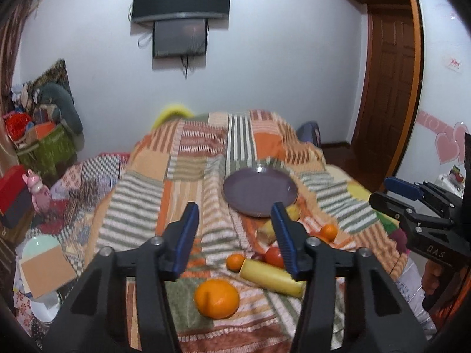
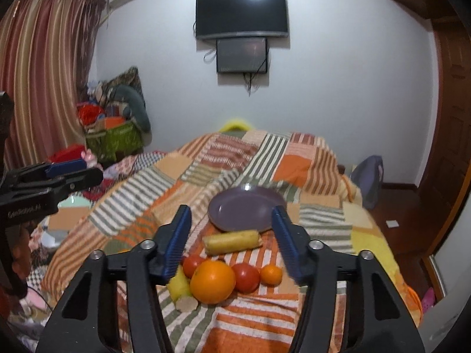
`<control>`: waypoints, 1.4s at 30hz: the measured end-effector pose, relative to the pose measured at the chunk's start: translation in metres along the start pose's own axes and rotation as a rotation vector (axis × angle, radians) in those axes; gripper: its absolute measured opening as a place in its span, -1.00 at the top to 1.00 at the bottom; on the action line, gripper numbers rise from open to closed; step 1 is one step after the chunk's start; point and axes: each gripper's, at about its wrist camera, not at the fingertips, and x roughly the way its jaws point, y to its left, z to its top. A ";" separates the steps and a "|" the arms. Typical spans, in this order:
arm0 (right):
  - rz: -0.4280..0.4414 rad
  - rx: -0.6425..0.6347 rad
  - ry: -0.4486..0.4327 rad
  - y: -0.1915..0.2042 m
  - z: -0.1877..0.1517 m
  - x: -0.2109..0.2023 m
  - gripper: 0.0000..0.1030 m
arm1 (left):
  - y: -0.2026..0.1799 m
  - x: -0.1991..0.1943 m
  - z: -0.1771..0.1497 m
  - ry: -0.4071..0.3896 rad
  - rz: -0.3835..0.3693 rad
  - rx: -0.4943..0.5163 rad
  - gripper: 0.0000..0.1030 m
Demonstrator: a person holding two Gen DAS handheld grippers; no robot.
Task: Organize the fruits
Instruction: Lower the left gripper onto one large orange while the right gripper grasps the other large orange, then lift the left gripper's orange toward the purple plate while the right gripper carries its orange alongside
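A purple plate (image 1: 259, 191) (image 2: 217, 206) lies on the striped patchwork blanket. In front of it sit several fruits: a large orange (image 1: 217, 298) (image 2: 212, 281), a small orange (image 1: 235, 261), another small orange (image 2: 271, 274), two tomatoes (image 2: 245, 276) (image 2: 190, 264), a yellow corn-like cylinder (image 1: 270, 278) (image 2: 232, 241) and a yellow fruit (image 2: 178, 286). My left gripper (image 1: 235, 209) hovers above the fruits, open, nothing between its blue pads. My right gripper (image 2: 231, 210) is also open and empty above the pile. Each gripper shows at the edge of the other's view (image 1: 382, 192) (image 2: 88, 170).
The blanket (image 2: 294, 153) covers a bed. A green basket (image 2: 117, 141) of clutter stands at the back left by the curtain. Boxes and bowls (image 1: 44, 264) crowd the left side. A wooden door (image 1: 388, 88) is on the right. Two screens (image 2: 241, 14) hang on the wall.
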 end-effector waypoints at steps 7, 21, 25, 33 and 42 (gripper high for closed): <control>0.058 0.012 0.118 0.000 -0.016 0.024 0.03 | 0.021 0.042 -0.027 0.164 0.015 -0.020 0.05; 0.129 0.041 0.333 0.003 -0.051 0.075 0.00 | 0.037 0.087 -0.079 0.370 -0.021 -0.063 -0.48; 0.117 0.030 0.359 0.003 -0.054 0.084 -0.16 | 0.037 0.095 -0.090 0.408 -0.043 -0.074 -0.53; 0.083 -0.022 0.386 0.011 -0.061 0.097 -0.30 | 0.033 0.113 -0.104 0.469 -0.062 -0.082 -0.52; 0.079 -0.032 0.393 0.009 -0.065 0.100 -0.22 | 0.032 0.118 -0.105 0.467 -0.061 -0.089 -0.28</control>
